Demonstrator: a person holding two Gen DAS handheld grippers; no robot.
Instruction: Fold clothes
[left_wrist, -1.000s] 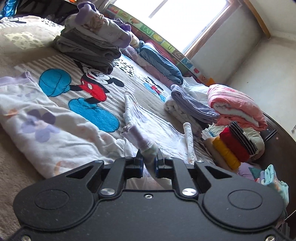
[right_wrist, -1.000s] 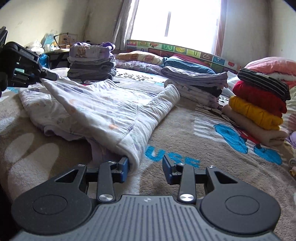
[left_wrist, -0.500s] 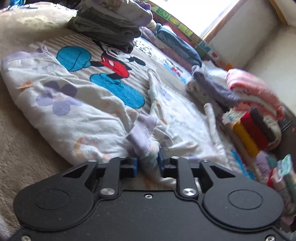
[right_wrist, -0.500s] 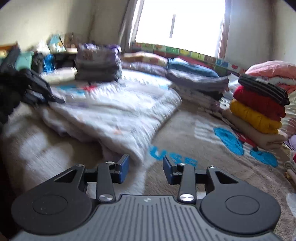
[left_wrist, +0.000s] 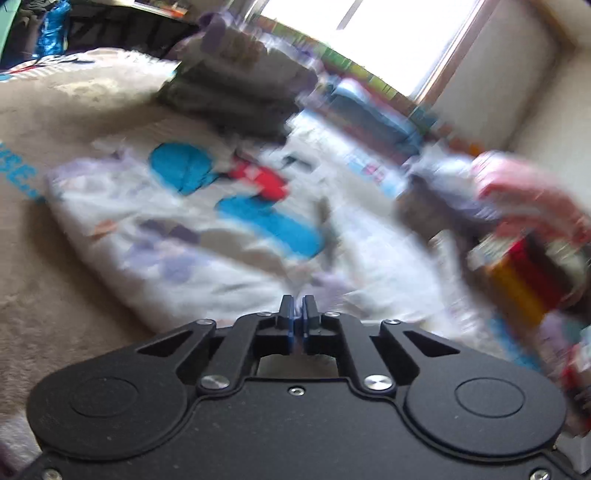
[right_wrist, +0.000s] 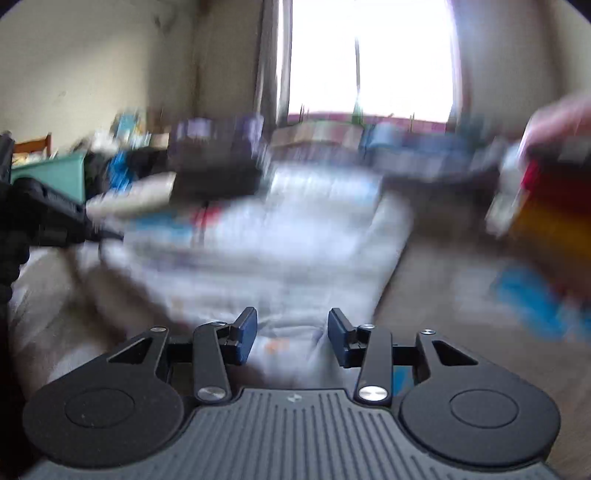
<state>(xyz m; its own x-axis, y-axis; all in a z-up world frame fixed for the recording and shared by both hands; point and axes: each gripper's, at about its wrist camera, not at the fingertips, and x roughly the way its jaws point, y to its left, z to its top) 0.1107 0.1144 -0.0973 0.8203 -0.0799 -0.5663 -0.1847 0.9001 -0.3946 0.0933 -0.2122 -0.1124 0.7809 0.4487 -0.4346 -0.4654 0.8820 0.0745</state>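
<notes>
A white garment with purple flower prints (left_wrist: 177, 236) lies folded on the bed over a cartoon-print blanket (left_wrist: 258, 218). Both views are motion-blurred. My left gripper (left_wrist: 298, 314) has its jaws nearly together just above the garment's near edge; no cloth shows between them. My right gripper (right_wrist: 291, 328) is open and empty over the near edge of the same garment (right_wrist: 280, 258). The left gripper (right_wrist: 48, 218) shows at the left of the right wrist view, at the garment's left end.
Stacks of folded clothes stand around: a grey and purple pile (left_wrist: 229, 85) at the back, a blue pile (left_wrist: 373, 118) by the window, pink (left_wrist: 524, 195) and red-yellow-black items (left_wrist: 524, 273) at the right. Tan blanket (left_wrist: 44, 288) lies at the left.
My left gripper let the purple cuff go, shut and drew back left. My right gripper moved forward over the garment's edge and stayed open. Both views turned blurry.
</notes>
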